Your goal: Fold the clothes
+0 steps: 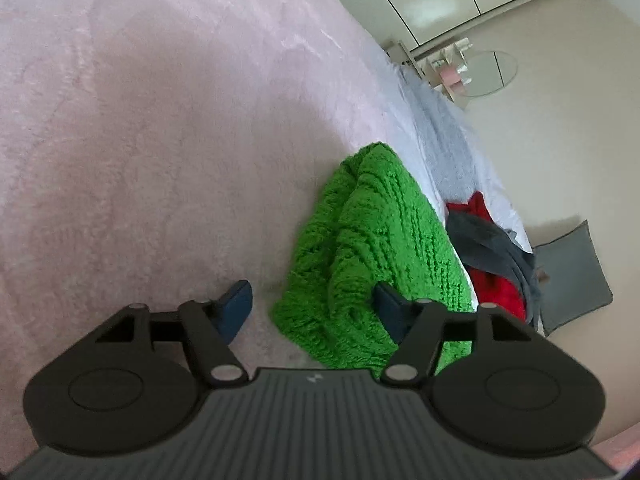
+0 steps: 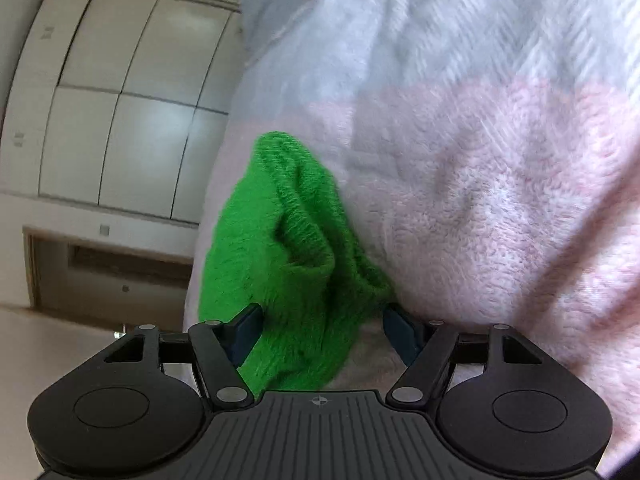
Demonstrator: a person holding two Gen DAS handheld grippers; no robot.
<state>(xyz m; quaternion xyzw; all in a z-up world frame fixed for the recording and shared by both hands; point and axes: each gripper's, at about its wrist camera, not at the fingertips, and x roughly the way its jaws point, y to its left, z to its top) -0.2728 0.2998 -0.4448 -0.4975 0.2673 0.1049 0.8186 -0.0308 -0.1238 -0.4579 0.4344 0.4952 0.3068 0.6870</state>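
A bright green knit sweater (image 1: 372,240) lies bunched on a fluffy pink blanket (image 1: 140,140) near the bed's edge. My left gripper (image 1: 312,308) is open, its blue pads wide apart, with a lower corner of the sweater between them. In the right wrist view the same green sweater (image 2: 288,256) lies crumpled on the pink blanket (image 2: 500,220). My right gripper (image 2: 324,332) is open, jaws spread on either side of the sweater's near folds. Neither gripper pinches the cloth.
A pile of red and dark grey clothes (image 1: 492,256) lies past the sweater at the bed's edge. A grey cushion (image 1: 572,276) lies on the floor. White wardrobe doors (image 2: 116,112) stand beside the bed. A pale blue blanket (image 2: 440,32) covers the bed beyond the pink one.
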